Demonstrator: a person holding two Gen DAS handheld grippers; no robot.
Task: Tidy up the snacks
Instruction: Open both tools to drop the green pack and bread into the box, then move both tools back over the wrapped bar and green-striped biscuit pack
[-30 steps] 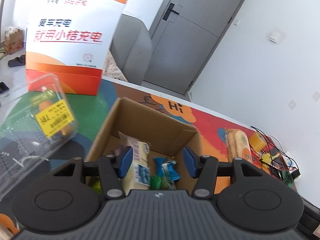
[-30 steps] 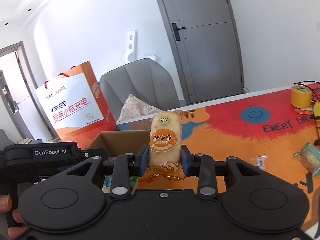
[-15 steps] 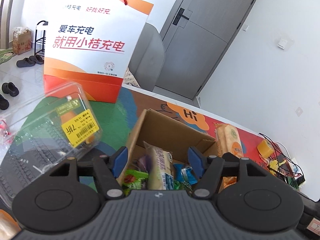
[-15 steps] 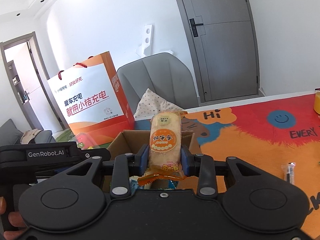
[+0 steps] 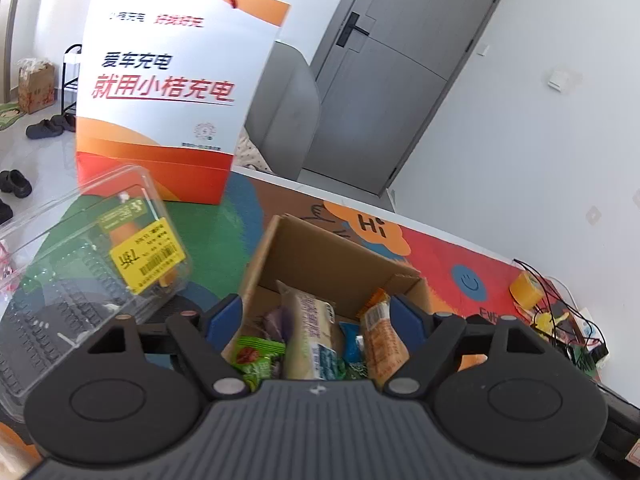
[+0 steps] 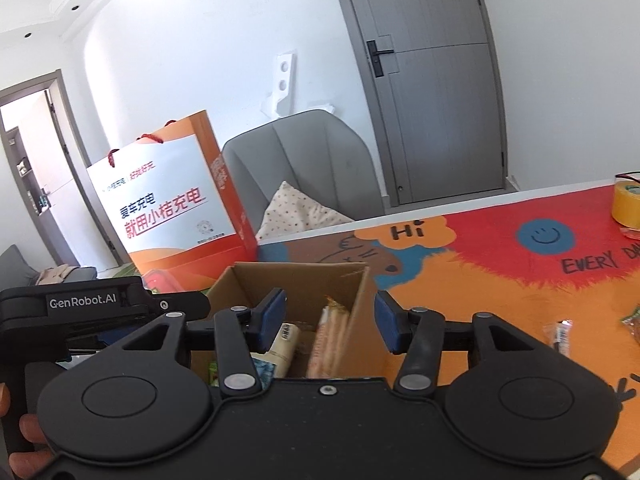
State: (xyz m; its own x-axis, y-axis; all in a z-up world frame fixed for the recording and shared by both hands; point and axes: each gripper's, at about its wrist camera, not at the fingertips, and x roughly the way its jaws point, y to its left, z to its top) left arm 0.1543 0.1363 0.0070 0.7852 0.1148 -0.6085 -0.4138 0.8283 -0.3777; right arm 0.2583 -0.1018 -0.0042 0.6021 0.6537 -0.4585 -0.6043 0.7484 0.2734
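A white-walled room with one grey door (image 6: 432,92) and one grey chair (image 6: 304,164) lies behind a table covered by a bright orange, red and green mat (image 6: 500,280). At the centre of both views sits one open cardboard box (image 5: 320,256), and one orange-and-white paper bag (image 5: 172,80) stands upright at the upper left of the left view. Inside the box I count several packets: one long pale one (image 5: 310,336), one orange one (image 5: 382,340) leaning at the right wall, one green one (image 5: 256,356) and one blue one (image 5: 352,344). One clear plastic clamshell (image 5: 80,280) with a yellow label fills the left edge. One yellow tape roll (image 6: 628,204) stands at the far right. The left gripper (image 5: 316,316) hovers over the box, jaws wide apart and empty. The right gripper (image 6: 330,320) is likewise spread with nothing between its pads, just above the box.
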